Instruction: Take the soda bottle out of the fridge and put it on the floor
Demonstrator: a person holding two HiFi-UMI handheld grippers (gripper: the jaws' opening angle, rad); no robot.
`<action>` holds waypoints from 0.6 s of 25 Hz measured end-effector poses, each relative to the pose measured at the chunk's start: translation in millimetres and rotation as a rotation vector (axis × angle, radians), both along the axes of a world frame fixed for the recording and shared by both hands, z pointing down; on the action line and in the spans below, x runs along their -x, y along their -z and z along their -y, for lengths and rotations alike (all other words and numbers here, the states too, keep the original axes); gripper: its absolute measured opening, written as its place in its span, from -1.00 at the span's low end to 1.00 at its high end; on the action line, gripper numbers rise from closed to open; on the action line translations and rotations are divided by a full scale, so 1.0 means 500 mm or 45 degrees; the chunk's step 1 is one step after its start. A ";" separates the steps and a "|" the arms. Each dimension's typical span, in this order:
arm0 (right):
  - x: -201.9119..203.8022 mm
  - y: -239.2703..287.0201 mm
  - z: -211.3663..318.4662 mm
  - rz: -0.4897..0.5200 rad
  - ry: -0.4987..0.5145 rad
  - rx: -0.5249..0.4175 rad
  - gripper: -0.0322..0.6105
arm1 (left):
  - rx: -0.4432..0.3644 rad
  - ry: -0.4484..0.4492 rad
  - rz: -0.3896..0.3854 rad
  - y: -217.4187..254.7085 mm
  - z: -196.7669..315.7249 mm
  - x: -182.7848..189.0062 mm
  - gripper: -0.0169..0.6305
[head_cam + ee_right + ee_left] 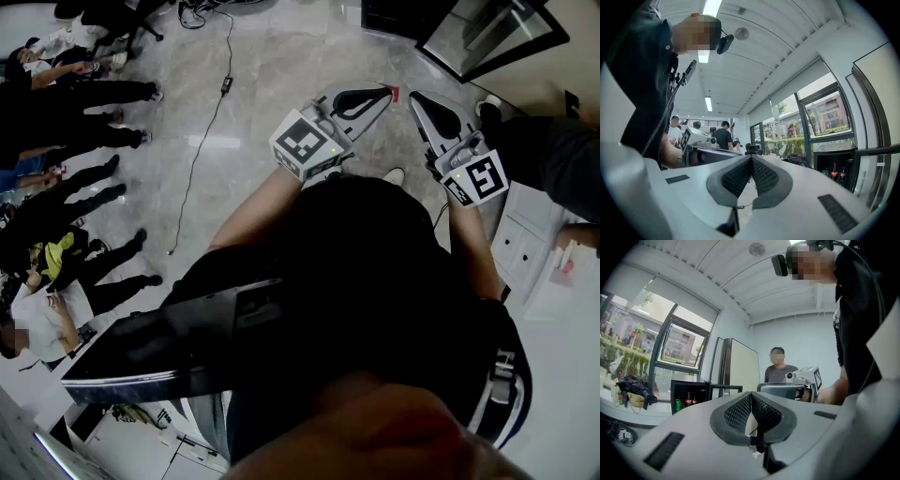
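1. Left gripper (751,394): clenched. The ribbed pads (738,413) meet along their whole length and nothing lies between them. In the head view the left gripper (386,92) is held out ahead of the person's body, above the floor (281,56).
2. Right gripper (751,158): clenched. The pads are pressed together and it holds nothing. In the head view the right gripper (417,98) is just beside the left one, and the two tips lean toward each other without touching.
3. Marker cubes: one sits at the rear of each gripper, nearest the person's forearms.
4. Fridge (686,384): ahead of the left gripper and to the left of its jaws, well apart from them, with the door swung open. From the right gripper the fridge (815,166) lies ahead and to the right of the jaws, also well apart.
5. Soda bottle (687,399): upright inside the fridge and not in contact with either gripper. A second bottle stands just beside it, and a green can (678,403) stands on its other side. The right gripper view shows the soda bottle (834,171) in the same compartment.
6. Beyond the left gripper: a standing person in a grey shirt (778,372), ahead and slightly right of the jaws.
7. Far left of both grippers: a group of people (56,159) and a cable (202,141) on the floor.
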State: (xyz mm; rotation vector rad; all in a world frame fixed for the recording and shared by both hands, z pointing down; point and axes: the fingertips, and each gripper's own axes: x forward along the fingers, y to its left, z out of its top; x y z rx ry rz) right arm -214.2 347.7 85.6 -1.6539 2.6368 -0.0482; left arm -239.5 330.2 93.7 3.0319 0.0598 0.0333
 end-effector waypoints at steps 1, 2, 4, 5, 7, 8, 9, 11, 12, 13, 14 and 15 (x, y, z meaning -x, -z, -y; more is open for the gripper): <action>0.002 0.001 -0.002 -0.002 0.002 0.002 -0.86 | 0.005 0.003 0.004 -0.001 -0.002 0.001 -0.93; 0.003 0.003 -0.004 -0.004 0.004 0.003 -0.86 | 0.008 0.005 0.006 -0.001 -0.004 0.002 -0.93; 0.003 0.004 -0.007 -0.008 0.006 0.005 -0.86 | 0.009 0.006 0.006 0.000 -0.008 0.001 -0.93; 0.002 0.005 -0.009 -0.010 0.005 0.006 -0.86 | 0.009 0.006 0.006 0.001 -0.010 -0.001 -0.93; -0.004 0.005 -0.013 -0.010 -0.001 0.008 -0.86 | 0.011 0.004 0.007 0.001 -0.014 -0.006 -0.93; -0.007 0.005 -0.015 -0.006 -0.005 0.009 -0.86 | 0.013 0.003 0.009 0.000 -0.016 -0.008 -0.93; -0.011 0.005 -0.016 -0.003 -0.008 0.008 -0.86 | 0.017 0.003 0.014 -0.001 -0.018 -0.011 -0.93; -0.020 0.007 -0.019 0.002 -0.011 0.004 -0.86 | 0.023 0.004 0.020 -0.003 -0.020 -0.018 -0.93; -0.025 0.009 -0.021 0.005 -0.013 0.000 -0.86 | 0.024 0.005 0.020 -0.004 -0.021 -0.022 -0.93; -0.031 0.011 -0.023 0.011 -0.013 -0.005 -0.86 | 0.025 0.007 0.017 -0.003 -0.023 -0.026 -0.93; -0.036 0.013 -0.027 0.018 -0.009 -0.009 -0.86 | 0.025 0.010 0.010 -0.001 -0.025 -0.030 -0.93; -0.040 0.014 -0.031 0.028 0.003 -0.011 -0.86 | 0.027 0.016 0.005 0.001 -0.027 -0.036 -0.93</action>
